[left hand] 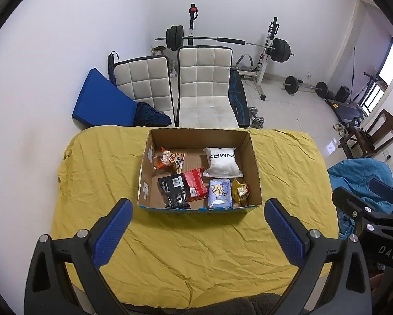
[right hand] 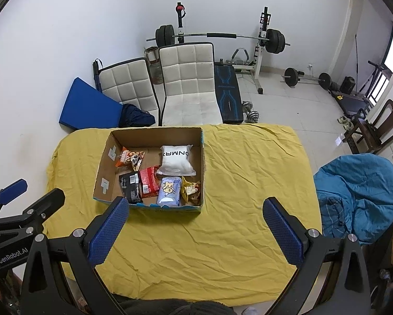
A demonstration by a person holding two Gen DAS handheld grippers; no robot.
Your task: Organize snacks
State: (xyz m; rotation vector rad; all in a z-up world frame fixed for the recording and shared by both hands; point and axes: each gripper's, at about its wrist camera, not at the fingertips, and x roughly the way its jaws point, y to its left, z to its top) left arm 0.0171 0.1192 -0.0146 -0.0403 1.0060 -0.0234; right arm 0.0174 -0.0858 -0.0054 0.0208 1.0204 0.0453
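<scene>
An open cardboard box [left hand: 255,162] [right hand: 106,157] stands at the far middle of the yellow-covered table [left hand: 196,249] [right hand: 235,223]. Inside lie several snack packs: a white pouch [left hand: 222,161] [right hand: 176,160], an orange bag [left hand: 170,158] [right hand: 129,157], a black pack [left hand: 173,190] [right hand: 130,186], a red pack [left hand: 195,183] [right hand: 149,181], a pale blue pack [left hand: 219,193] [right hand: 168,190] and a yellow-brown bag [left hand: 241,191] [right hand: 191,189]. My left gripper [left hand: 197,229] is open and empty, held above the near cloth. My right gripper [right hand: 196,232] is open and empty too, to the right of the box.
Two white padded chairs [left hand: 204,86] [right hand: 188,84] stand behind the table, with a blue mat [left hand: 102,99] against the wall. A barbell rack [left hand: 264,52] and loose weights sit on the floor beyond. A blue beanbag [right hand: 359,191] lies right of the table.
</scene>
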